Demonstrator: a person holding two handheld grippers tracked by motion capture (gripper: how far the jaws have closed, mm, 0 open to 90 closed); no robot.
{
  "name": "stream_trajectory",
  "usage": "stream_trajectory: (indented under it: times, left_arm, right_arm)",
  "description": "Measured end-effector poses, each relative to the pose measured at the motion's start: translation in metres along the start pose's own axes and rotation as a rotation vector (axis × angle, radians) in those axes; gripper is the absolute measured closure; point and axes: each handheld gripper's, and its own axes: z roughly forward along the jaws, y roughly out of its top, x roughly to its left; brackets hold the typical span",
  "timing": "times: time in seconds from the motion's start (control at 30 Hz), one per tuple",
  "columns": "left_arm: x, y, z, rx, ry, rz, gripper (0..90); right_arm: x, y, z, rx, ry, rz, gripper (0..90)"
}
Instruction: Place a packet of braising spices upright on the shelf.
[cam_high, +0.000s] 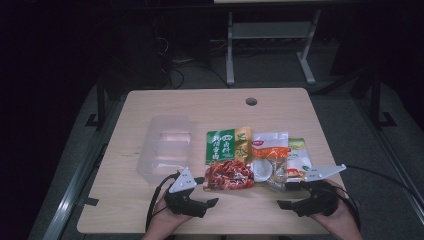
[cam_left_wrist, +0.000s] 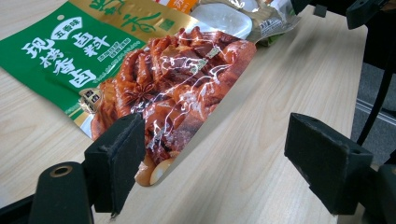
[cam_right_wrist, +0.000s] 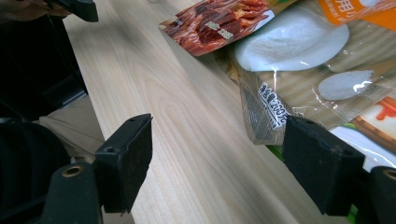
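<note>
**Inspector A:** Status of the left tongs?

**Inspector B:** Jaws apart, nothing clamped. They lie on the worktop at about 7 o'clock, tips just beside the near corner of the red-and-green seasoning pouch. The pouch lies flat at centre, with the clear plastic tub at its 9 o'clock, apart from it.

**Inspector A:** And the right tongs?

**Inspector B:** Also spread wide, empty, at 5 o'clock. The white-and-orange packet and the green-edged packet lie just beyond them.

**Inspector A:** Step in hand?

**Inspector B:** In my judgement, the approach: both tools are posed before the packets and no grip is made. The likely next move is a low, level advance of the left tongs so the pouch's thin edge slips between the pads before closing; a flat foil pouch gives little to bite on.

**Inspector A:** Differences between views?

**Inspector B:** The left gripper view shows the pouch corner lifted slightly, right at one pad. The right gripper view shows the packet's crimped seal nearest the pad at the right. The high view gives the tub and the overall layout.
</note>
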Motion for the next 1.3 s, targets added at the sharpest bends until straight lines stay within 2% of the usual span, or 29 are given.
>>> stream_trajectory:
  times: [0.27,0.43,0.53,0.63,0.7,0.77,0.9,0.97,1.1,1.13,1.23,1.3]
  left_arm:
    - [-0.003,0.000,0.003,0.007,-0.012,0.013,20.0]
    - [-0.002,-0.001,0.003,0.003,-0.013,-0.006,20.1]
    - [-0.001,-0.001,0.002,-0.002,0.005,-0.005,20.2]
    - [-0.001,0.000,0.002,-0.010,0.012,-0.010,20.4]
    - [-0.002,0.000,0.003,-0.001,0.009,-0.005,21.0]
    - [-0.003,0.001,0.004,-0.002,0.008,0.000,21.2]
    - [-0.002,0.001,0.004,0.000,0.007,-0.003,21.6]
    - [-0.001,0.000,0.003,0.000,-0.001,-0.012,22.0]
    - [-0.001,0.001,0.001,-0.004,0.003,0.005,22.2]
    - [-0.001,0.001,0.000,-0.006,0.004,0.010,22.2]
    - [-0.001,0.002,-0.001,-0.011,0.010,0.020,22.7]
    - [-0.002,0.002,-0.001,-0.011,0.015,0.018,22.8]
  right_arm:
    - [0.002,0.002,-0.002,-0.016,0.002,0.002,24.0]
    - [0.001,0.005,0.000,-0.028,0.008,0.006,24.0]
    - [0.000,0.011,0.001,-0.049,0.022,0.016,24.0]
    - [-0.002,0.023,0.004,-0.040,0.013,0.011,24.0]
    - [-0.003,0.040,0.006,-0.031,0.008,-0.002,24.1]
    - [-0.005,0.049,0.009,-0.020,0.004,-0.009,24.1]
    - [-0.010,0.063,0.016,-0.004,0.009,0.006,25.8]
    - [-0.016,0.079,0.023,0.013,0.013,0.018,27.0]
    - [-0.021,0.098,0.031,0.041,0.009,0.013,27.8]
    - [-0.021,0.098,0.031,0.041,0.009,0.013,27.8]
    - [-0.030,0.118,0.040,0.063,0.027,0.028,29.9]
    - [-0.035,0.128,0.044,0.081,0.013,0.035,30.9]
